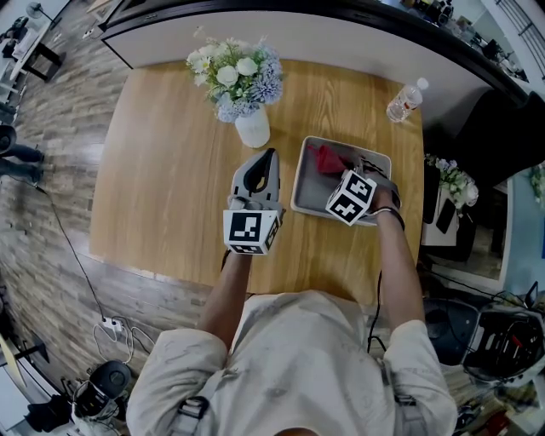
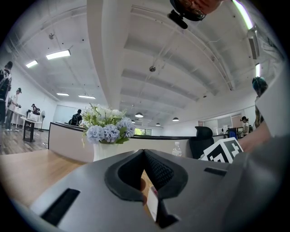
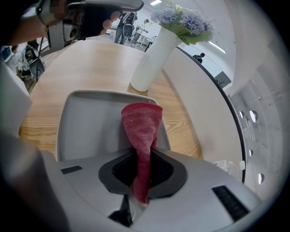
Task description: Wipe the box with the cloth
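A shallow grey box [image 1: 308, 183] lies on the wooden table, right of the vase. In the right gripper view my right gripper [image 3: 142, 149] is shut on a red cloth [image 3: 141, 124], which hangs from the jaws into the box [image 3: 93, 122]. In the head view the red cloth [image 1: 329, 159] shows inside the box, just ahead of the right gripper [image 1: 362, 170]. My left gripper [image 1: 266, 162] hovers over the table left of the box, jaws closed together with nothing between them [image 2: 144, 156].
A white vase of pale flowers [image 1: 243, 89] stands behind the left gripper, close to the box's far left corner. A plastic water bottle [image 1: 405, 100] lies at the table's far right. A curved counter [image 1: 281, 25] runs behind the table.
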